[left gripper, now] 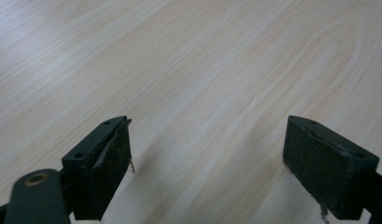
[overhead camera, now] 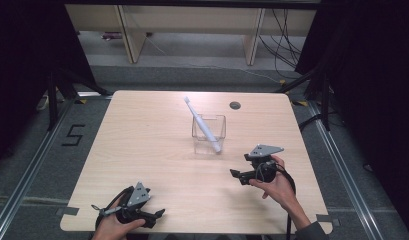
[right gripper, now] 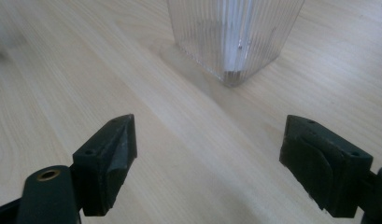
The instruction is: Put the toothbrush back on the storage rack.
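Layout of the table [overhead camera: 142,150] at rest.
A ribbed cup [overhead camera: 209,134] stands on the table, right of centre and toward the far half; a toothbrush [overhead camera: 202,124] leans inside it, its upper end tilted to the far left. The right gripper [overhead camera: 237,175] lies near the cup, on its near right side. The left gripper [overhead camera: 159,214] sits at the near edge, well apart from the cup.
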`<state>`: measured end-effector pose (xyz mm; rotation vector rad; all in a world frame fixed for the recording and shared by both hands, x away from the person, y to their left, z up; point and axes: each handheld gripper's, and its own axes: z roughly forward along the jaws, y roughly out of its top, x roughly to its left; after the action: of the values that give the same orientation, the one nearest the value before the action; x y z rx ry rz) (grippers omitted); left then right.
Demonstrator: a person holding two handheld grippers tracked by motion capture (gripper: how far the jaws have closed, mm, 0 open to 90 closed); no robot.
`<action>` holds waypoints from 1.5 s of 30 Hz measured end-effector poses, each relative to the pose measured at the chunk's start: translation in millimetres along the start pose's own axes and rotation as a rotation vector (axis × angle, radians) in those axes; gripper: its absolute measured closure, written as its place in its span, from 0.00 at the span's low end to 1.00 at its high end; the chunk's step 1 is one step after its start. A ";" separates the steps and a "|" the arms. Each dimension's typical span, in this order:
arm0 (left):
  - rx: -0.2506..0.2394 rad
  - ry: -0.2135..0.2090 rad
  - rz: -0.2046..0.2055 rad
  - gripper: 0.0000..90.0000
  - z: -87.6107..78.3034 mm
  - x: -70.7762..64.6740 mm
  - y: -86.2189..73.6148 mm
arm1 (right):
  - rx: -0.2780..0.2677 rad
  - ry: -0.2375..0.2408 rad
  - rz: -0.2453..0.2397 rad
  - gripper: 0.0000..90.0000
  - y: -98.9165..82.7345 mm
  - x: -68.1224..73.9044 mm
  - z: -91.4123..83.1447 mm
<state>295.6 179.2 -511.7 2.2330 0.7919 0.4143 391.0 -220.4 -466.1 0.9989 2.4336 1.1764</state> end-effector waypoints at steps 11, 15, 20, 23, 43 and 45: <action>-0.003 0.006 0.006 0.17 0.7 0.9 0.6 | 0.035 -0.001 0.000 0.22 -16.5 1.9 -2.6; 0.000 0.000 0.007 0.17 0.6 0.5 0.2 | 0.037 0.005 -0.015 0.21 -19.7 1.4 -4.3; 0.002 0.005 0.005 0.17 0.1 0.8 0.1 | 0.053 -0.004 0.010 0.21 -25.1 5.5 -7.2; -0.001 0.002 0.010 0.17 1.0 0.4 0.2 | 0.053 0.003 0.000 0.20 -29.6 5.7 -8.8; 0.002 0.008 0.010 0.17 0.4 0.9 0.2 | 0.058 -0.003 0.018 0.21 -46.9 13.8 -25.0; 0.000 0.005 0.008 0.17 0.6 0.4 0.0 | 0.069 -0.008 0.008 0.21 -50.1 15.8 -27.0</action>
<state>296.2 179.1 -512.0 2.2362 0.7856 0.4239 342.5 -247.4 -486.3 1.0316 2.4818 1.0955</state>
